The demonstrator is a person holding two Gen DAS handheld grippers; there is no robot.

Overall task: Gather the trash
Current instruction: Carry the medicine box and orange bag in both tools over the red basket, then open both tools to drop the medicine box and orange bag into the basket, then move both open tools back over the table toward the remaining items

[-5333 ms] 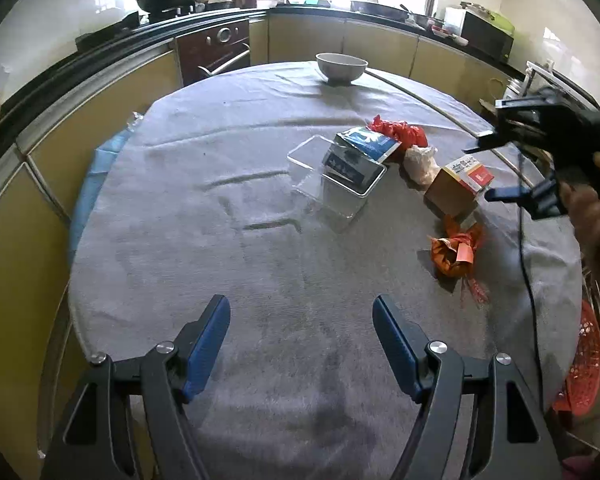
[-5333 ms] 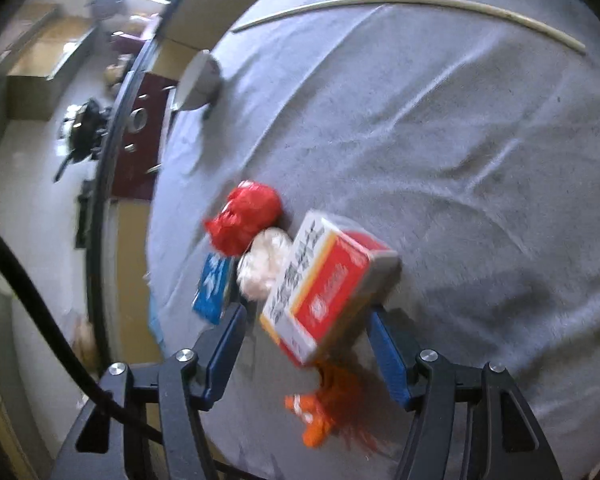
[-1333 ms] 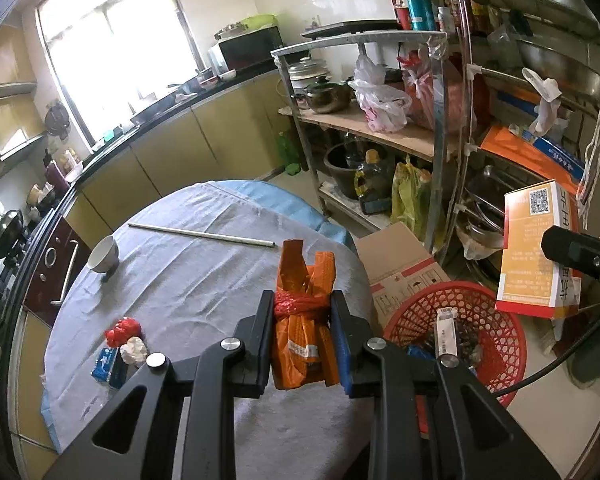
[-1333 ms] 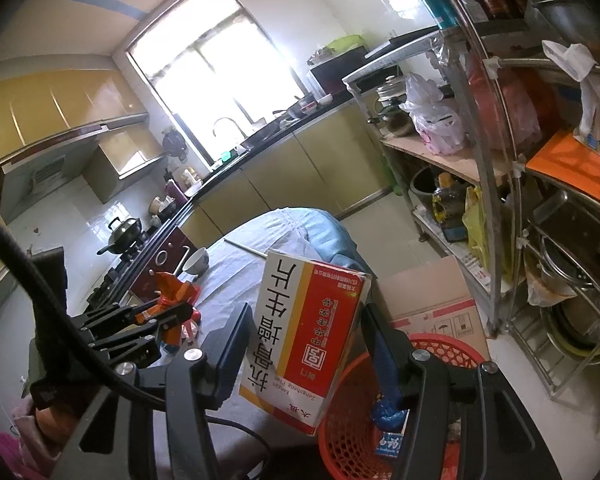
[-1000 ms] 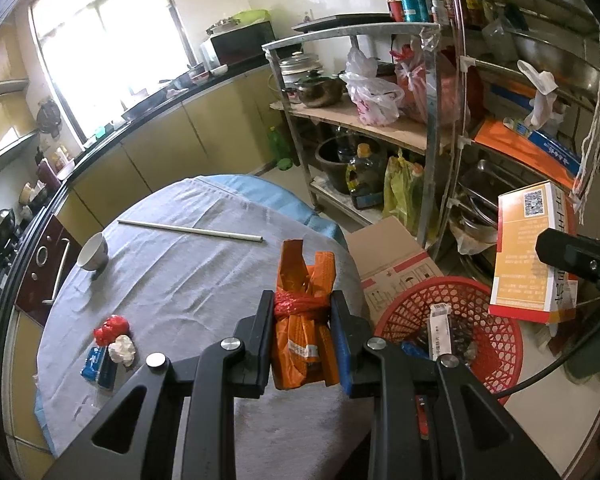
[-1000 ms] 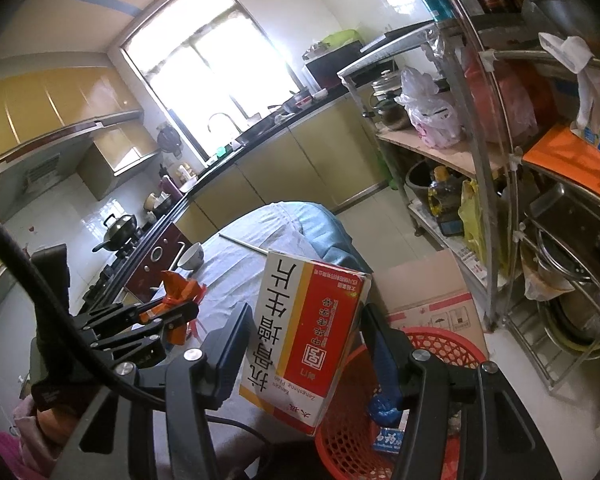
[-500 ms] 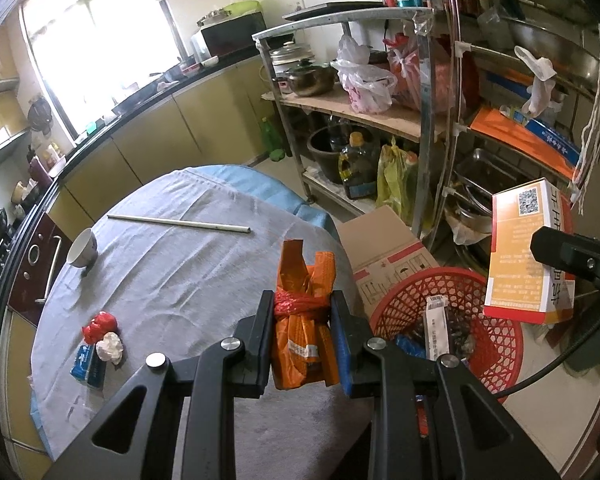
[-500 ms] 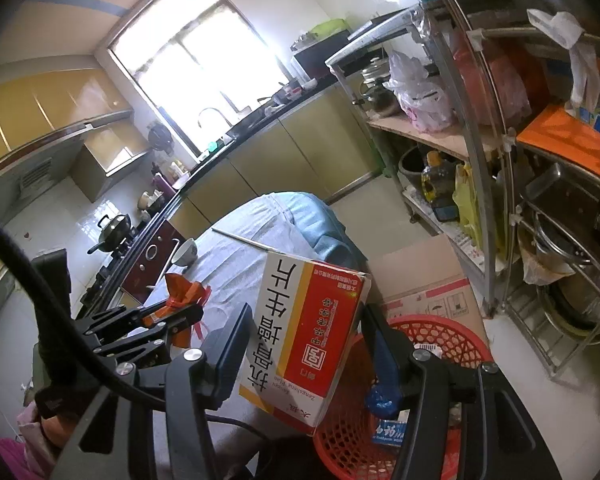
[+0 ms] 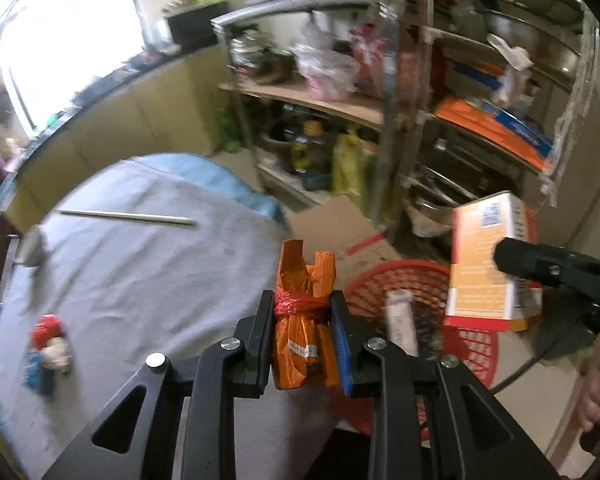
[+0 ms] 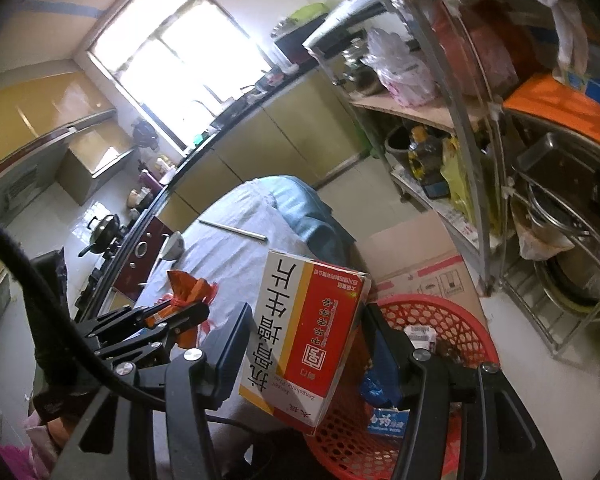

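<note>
Both grippers loaded, over the red basket (image 9: 416,276) beside the table (image 9: 132,264).

Leftovers on the cloth at far left: red, white and blue scraps (image 9: 48,350), not yet collected. Left gripper (image 9: 303,344) clamped tight on orange wrapper bundle (image 9: 304,320), tied with red string, poised at table edge, just short of basket rim. Right gripper (image 10: 306,352) gripping red-and-white carton (image 10: 304,340) across its faces, above basket. Best practice, judged: centre each load over basket mouth before releasing; carton first, low, clear of rim. Carton print: large Chinese characters, small line "Zengsheng Pian" partly legible; QR code on orange back face.
</note>
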